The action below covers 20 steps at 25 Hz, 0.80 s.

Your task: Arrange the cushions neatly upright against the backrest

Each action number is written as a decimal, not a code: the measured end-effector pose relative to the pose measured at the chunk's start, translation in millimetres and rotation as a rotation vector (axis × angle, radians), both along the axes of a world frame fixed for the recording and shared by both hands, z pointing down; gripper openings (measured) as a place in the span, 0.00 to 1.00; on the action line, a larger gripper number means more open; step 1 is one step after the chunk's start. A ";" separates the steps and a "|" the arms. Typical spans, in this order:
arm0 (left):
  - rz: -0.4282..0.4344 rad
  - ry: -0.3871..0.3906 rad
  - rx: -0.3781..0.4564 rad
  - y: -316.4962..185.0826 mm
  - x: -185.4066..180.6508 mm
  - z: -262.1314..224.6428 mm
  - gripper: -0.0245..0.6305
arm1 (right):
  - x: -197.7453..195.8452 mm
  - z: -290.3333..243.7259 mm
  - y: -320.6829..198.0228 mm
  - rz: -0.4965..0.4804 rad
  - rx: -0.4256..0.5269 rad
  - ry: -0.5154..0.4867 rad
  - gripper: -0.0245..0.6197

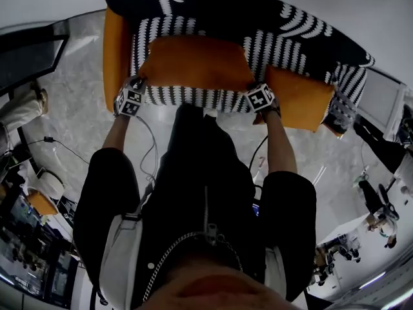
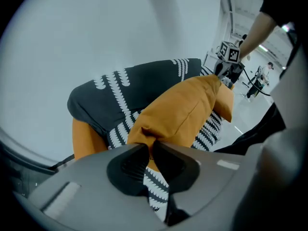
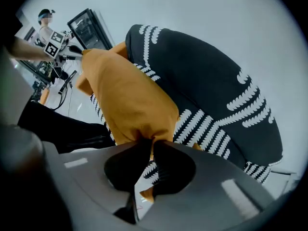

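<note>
– Around the sofa point(image 1: 193, 97) in the head view, what crowds the person?
– Marble floor point(image 1: 77, 102) with loose cables point(image 1: 61, 144) lies on the person's left, with a dark screen point(image 1: 29, 60) beyond them. White equipment point(image 1: 381, 95) stands off the sofa's right end. The orange cushion point(image 1: 193, 63) hangs lengthwise before the patterned backrest point(image 1: 303, 24), stretched between the left gripper point(image 1: 138, 84) and the right gripper point(image 1: 256, 90). A second cushion point(image 1: 300, 99) leans tilted at the right end, just beside the right gripper.
– And the left gripper view?
– The left gripper point(image 2: 149, 148) has its jaws narrow, pinched on a corner of the orange cushion. The cushion's body fills the middle and hides most of the seat. The backrest and an orange armrest point(image 2: 86, 136) show to the left. The other gripper holds the far corner, and people point(image 2: 262, 76) stand far off behind it.
– The right gripper view?
– The right gripper point(image 3: 150, 150) has its jaws nearly together, clamped on the opposite corner, with the backrest rising on the right. A bystander point(image 3: 45, 30) and a glass-fronted cabinet point(image 3: 89, 30) sit past the far corner.
– Any print?
– Black-and-white square markers show on each gripper's cube point(image 1: 261, 99); anything else is too small to read.
</note>
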<state>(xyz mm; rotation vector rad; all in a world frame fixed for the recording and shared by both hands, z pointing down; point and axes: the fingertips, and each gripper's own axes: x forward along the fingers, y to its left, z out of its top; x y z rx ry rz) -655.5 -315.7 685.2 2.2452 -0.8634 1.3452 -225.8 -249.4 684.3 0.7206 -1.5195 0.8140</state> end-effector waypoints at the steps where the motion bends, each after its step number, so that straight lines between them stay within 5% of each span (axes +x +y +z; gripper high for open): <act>1: 0.005 0.007 0.005 -14.9 1.3 -2.5 0.10 | 0.7 -3.9 -14.1 0.017 0.014 0.001 0.08; 8: -0.006 0.061 0.048 -107.6 19.5 -9.2 0.10 | 18.0 -18.6 -105.0 0.106 0.092 0.032 0.09; 15: -0.032 0.072 0.086 -197.4 28.4 -9.1 0.10 | 32.0 -40.4 -199.5 0.191 0.300 0.130 0.11; 20: -0.092 0.037 0.080 -235.9 27.9 -8.6 0.10 | 34.6 -67.9 -220.7 0.264 0.406 0.105 0.16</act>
